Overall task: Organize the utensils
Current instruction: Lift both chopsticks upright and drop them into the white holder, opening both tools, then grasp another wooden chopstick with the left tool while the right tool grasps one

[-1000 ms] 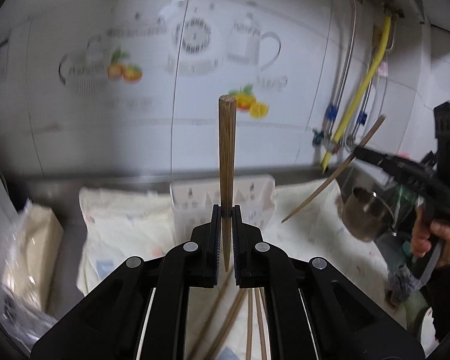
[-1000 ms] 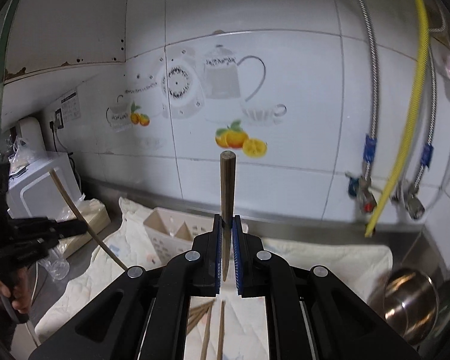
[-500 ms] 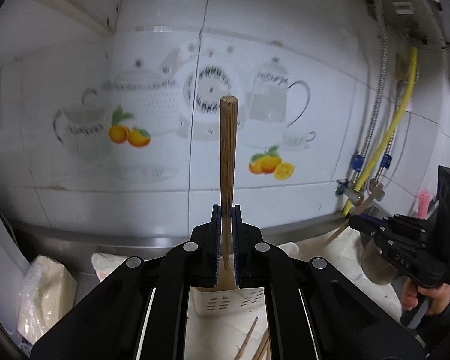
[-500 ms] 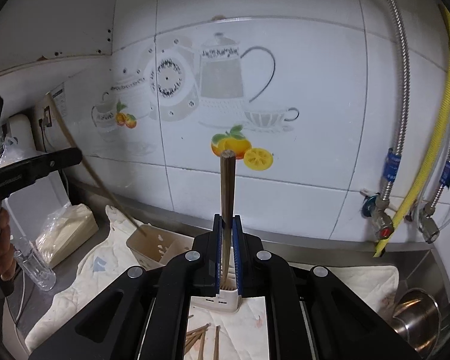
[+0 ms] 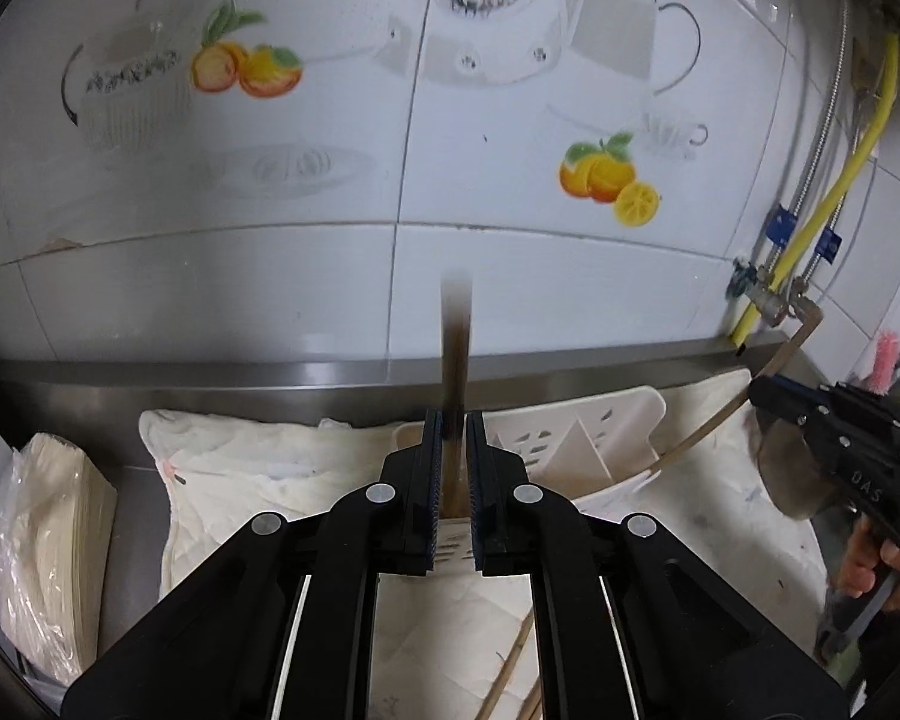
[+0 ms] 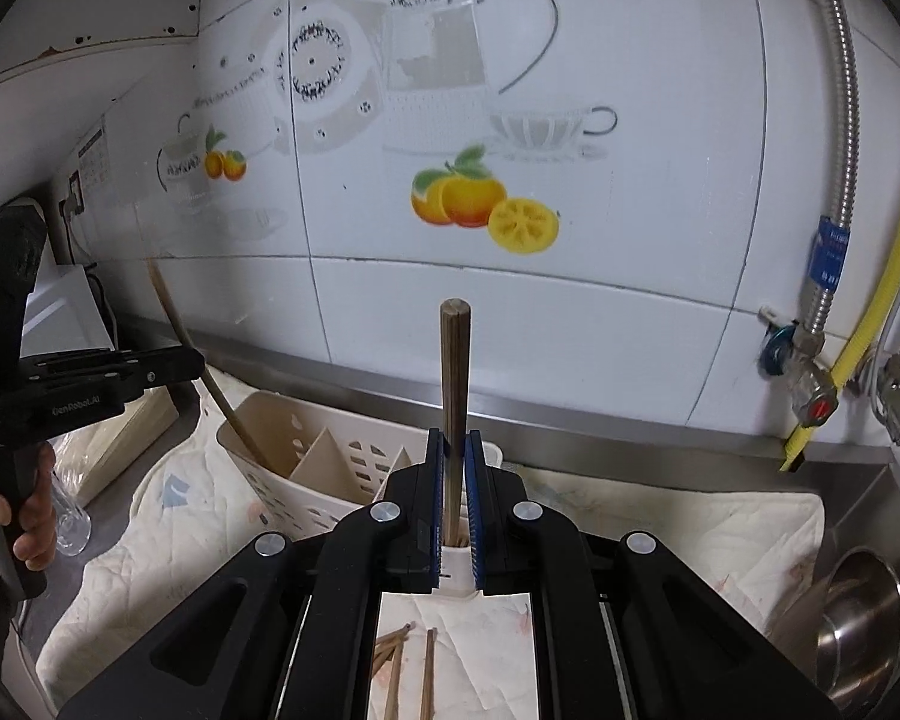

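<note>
A white perforated utensil holder (image 5: 576,438) (image 6: 336,462) stands on a pale cloth by the tiled wall. My left gripper (image 5: 453,420) is shut on an upright brown chopstick (image 5: 455,348), which looks blurred and low in the jaws. In the right wrist view the left gripper (image 6: 195,363) hangs over the holder's left end, and its chopstick (image 6: 234,420) slants into that compartment. My right gripper (image 6: 453,438) is shut on another upright chopstick (image 6: 455,372) just above the holder's near right side. The left wrist view shows that right gripper (image 5: 762,390) at the right.
Loose chopsticks (image 6: 396,666) (image 5: 510,666) lie on the cloth (image 6: 660,516) below the grippers. A steel bowl (image 6: 864,618) sits at the right, with a yellow hose (image 6: 870,312) and valves above. A bagged stack (image 5: 48,552) and a glass (image 6: 69,516) stand left. A hand (image 6: 30,516) grips the left handle.
Both grippers have come forward and down to the holder, which now fills more of each view. The left chopstick's lower end has entered the holder, and its top stands lower in the jaws.
</note>
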`<action>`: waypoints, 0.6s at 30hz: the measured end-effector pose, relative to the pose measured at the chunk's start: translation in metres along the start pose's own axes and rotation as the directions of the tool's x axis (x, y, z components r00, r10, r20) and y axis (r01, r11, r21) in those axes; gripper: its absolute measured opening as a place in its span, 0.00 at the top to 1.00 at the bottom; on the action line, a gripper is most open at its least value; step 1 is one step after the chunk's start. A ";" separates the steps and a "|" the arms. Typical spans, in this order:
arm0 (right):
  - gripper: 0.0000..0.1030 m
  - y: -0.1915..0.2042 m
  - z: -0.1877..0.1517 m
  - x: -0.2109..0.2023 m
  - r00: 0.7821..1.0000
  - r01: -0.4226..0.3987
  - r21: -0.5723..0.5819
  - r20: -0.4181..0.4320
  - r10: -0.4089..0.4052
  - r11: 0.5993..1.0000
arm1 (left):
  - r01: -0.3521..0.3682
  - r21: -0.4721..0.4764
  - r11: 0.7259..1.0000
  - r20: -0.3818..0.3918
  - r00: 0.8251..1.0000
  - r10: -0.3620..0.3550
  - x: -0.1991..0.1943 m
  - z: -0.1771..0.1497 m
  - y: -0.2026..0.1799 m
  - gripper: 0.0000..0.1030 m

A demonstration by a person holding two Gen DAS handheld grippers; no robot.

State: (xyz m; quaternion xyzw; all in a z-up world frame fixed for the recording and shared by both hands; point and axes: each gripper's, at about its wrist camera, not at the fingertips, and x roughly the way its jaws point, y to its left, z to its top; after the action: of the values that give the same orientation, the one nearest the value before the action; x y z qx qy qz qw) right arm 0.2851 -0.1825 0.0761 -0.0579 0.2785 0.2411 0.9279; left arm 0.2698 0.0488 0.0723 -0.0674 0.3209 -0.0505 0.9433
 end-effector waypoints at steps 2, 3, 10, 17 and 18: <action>0.92 0.000 0.000 -0.001 1.000 0.004 -0.002 0.003 -0.004 1.000 | -0.008 0.004 1.000 -0.005 1.000 0.008 0.002 -0.001 -0.001 0.89; 0.92 0.000 0.000 -0.002 1.000 0.006 -0.002 0.005 -0.006 1.000 | -0.010 0.004 1.000 -0.005 1.000 0.010 0.002 -0.001 -0.001 0.86; 0.76 -0.001 0.000 -0.030 0.997 0.039 -0.010 0.067 -0.039 0.999 | -0.040 0.012 0.999 0.048 0.998 0.039 -0.023 -0.001 -0.002 0.47; 0.61 0.003 -0.017 -0.067 0.994 0.022 0.006 0.110 -0.023 1.000 | -0.040 0.065 0.997 0.098 0.995 0.033 -0.056 -0.018 -0.011 0.32; 0.59 0.005 -0.021 -0.070 0.994 0.021 0.008 0.111 -0.021 1.000 | -0.023 0.069 0.997 0.100 0.995 0.016 -0.061 -0.025 -0.012 0.31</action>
State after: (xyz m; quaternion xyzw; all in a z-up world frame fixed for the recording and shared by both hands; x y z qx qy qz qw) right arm 0.2222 -0.2124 0.0968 -0.0444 0.2267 0.2332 0.9446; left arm 0.2060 0.0433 0.0915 -0.0338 0.2721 -0.0492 0.9604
